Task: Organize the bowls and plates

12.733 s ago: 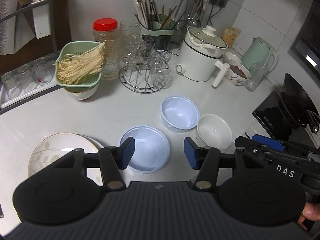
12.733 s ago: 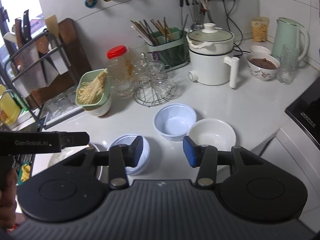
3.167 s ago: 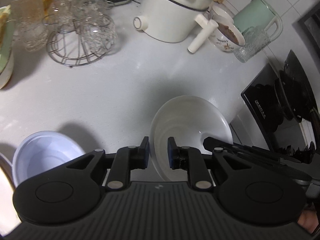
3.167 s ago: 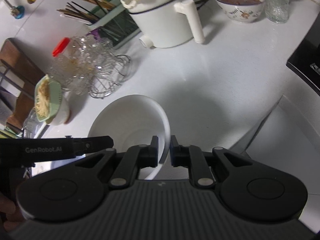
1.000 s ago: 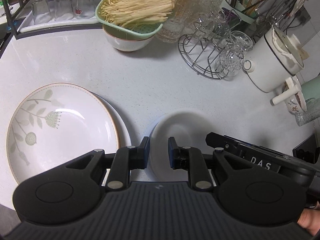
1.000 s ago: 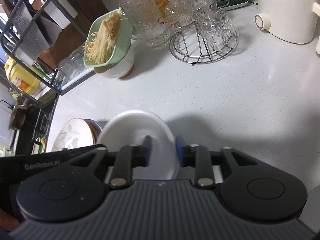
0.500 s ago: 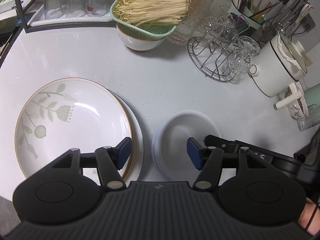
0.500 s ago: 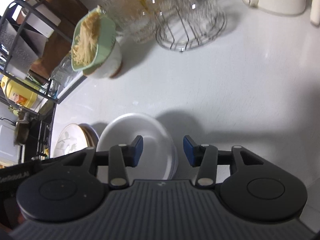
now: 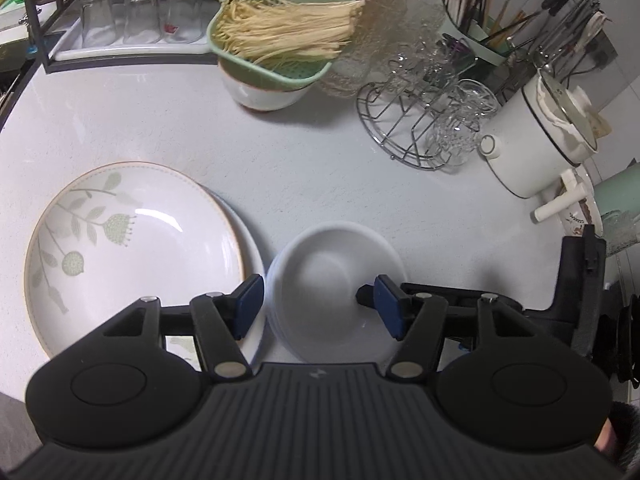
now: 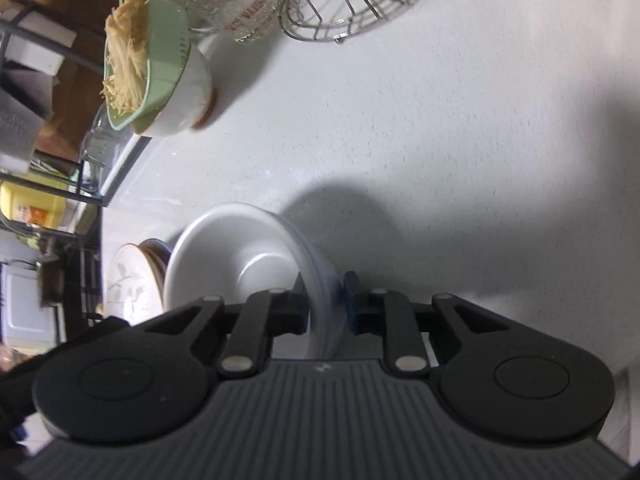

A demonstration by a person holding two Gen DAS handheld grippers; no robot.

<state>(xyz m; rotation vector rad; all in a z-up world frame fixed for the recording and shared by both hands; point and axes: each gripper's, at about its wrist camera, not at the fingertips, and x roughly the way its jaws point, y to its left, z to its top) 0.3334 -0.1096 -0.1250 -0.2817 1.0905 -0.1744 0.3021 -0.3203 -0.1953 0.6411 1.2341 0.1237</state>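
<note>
- Left tongs (image 9: 318,306) released, jaws standing wide either side of the white bowl (image 9: 336,280), pads clear of it.
- Right tongs (image 10: 325,304) have just been closing; now clenched on the rim of the bowl stack (image 10: 320,280), white bowl nested in bluish ones.
- Stack sits on the counter (image 9: 280,160), just beside the leaf-pattern plates (image 9: 132,248).
- Risk, as I judge it: the one-sided rim pinch could tip the stack or drag it into the plates if I lift or slide.
- Nested bowls may separate.
</note>
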